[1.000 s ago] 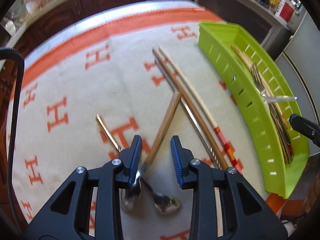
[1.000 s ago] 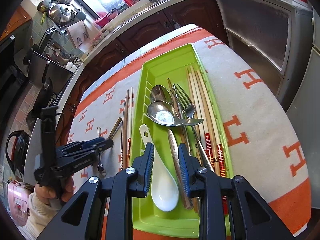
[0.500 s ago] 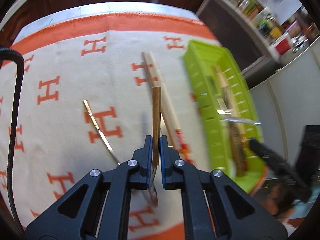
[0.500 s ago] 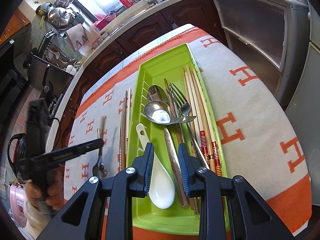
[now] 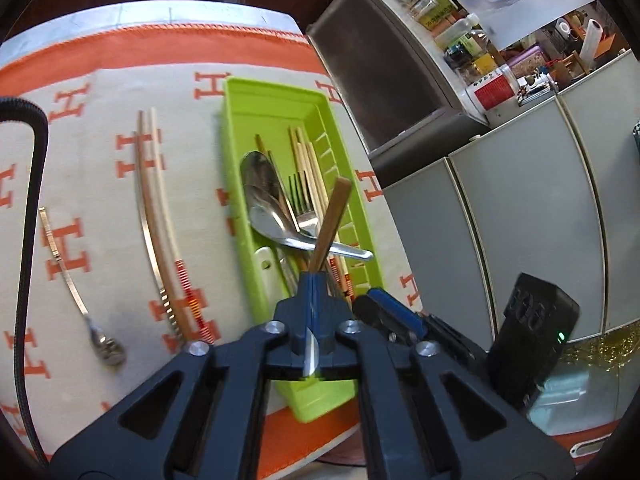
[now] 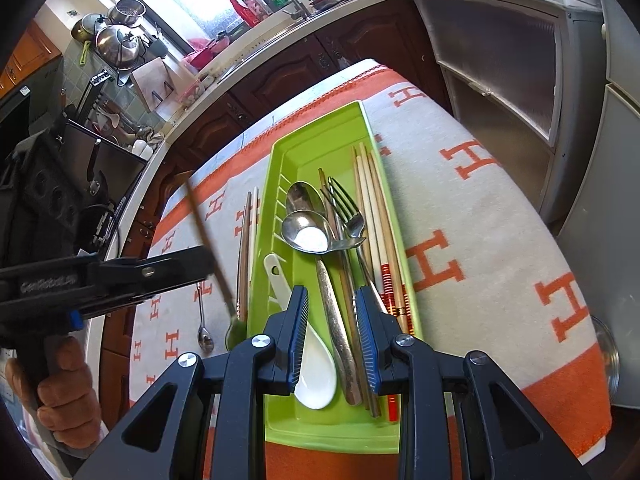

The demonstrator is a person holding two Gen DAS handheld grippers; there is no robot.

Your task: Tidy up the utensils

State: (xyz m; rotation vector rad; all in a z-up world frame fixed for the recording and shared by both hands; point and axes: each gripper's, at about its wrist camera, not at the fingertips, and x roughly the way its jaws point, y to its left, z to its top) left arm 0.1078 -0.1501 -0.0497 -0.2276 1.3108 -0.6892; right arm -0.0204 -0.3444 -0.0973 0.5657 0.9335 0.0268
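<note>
My left gripper [image 5: 314,280] is shut on a wooden-handled spoon [image 5: 330,224] and holds it in the air over the near end of the green tray [image 5: 276,100]. In the right wrist view the same spoon [image 6: 204,232] hangs tilted, left of the tray [image 6: 320,136], held by the left gripper [image 6: 208,264]. The tray holds metal spoons [image 6: 308,232], a fork [image 6: 348,212], chopsticks [image 6: 376,208] and a white ceramic spoon [image 6: 312,372]. My right gripper [image 6: 332,336] is open and empty above the tray's near end.
On the orange-and-cream H-pattern cloth [image 5: 100,184], left of the tray, lie a pair of chopsticks [image 5: 156,208] and a small metal spoon [image 5: 68,276]. Grey cabinets [image 5: 520,220] stand to the right. A dark wood kitchen counter [image 6: 280,64] runs behind the table.
My left gripper closed on the wooden-handled spoon, lifted it off the cloth and carried it right, over the tray. The right gripper stayed open above the tray.
</note>
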